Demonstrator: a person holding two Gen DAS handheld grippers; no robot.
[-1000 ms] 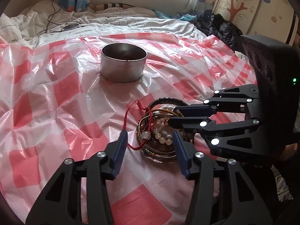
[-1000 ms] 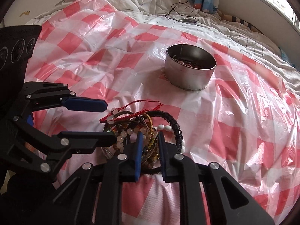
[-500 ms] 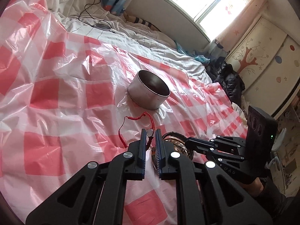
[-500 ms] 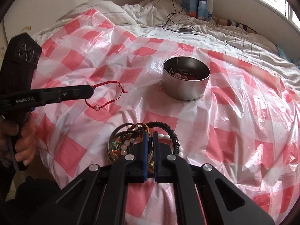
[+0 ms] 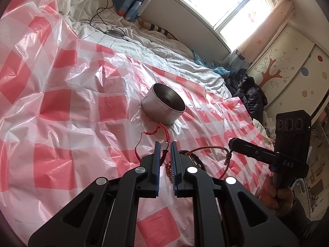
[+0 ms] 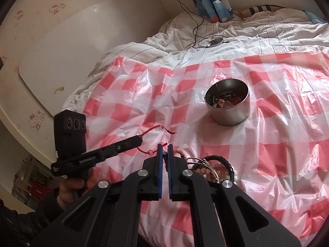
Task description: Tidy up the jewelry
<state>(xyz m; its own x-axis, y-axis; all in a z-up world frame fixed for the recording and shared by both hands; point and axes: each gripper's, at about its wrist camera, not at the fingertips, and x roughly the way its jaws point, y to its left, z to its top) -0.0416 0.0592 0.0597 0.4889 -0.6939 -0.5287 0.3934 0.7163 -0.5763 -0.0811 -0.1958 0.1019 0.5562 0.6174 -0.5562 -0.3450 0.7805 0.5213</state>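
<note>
From the left wrist view, we see the checked plastic sheet (image 5: 67, 107) spread wide and bare to our left, running up to the rumpled white bedding (image 5: 156, 47) under the window, while the bed edge drops off on the right by dark clothes. The steel tin (image 5: 163, 107) stands ahead, apart from our left gripper (image 5: 164, 144), whose jaws are narrowed on the red cord bracelet (image 5: 162, 132), its loop hanging toward the tin. To the right, our right gripper (image 5: 231, 142) pinches a brown cord bracelet (image 5: 207, 148) drawn up from the jewelry pile (image 5: 193, 160). From the right wrist view, the sheet (image 6: 287, 135) lies open to the right; the tin (image 6: 228, 108) holds trinkets, and the pile (image 6: 213, 166) sits just right of our closed right gripper (image 6: 163, 148).
</note>
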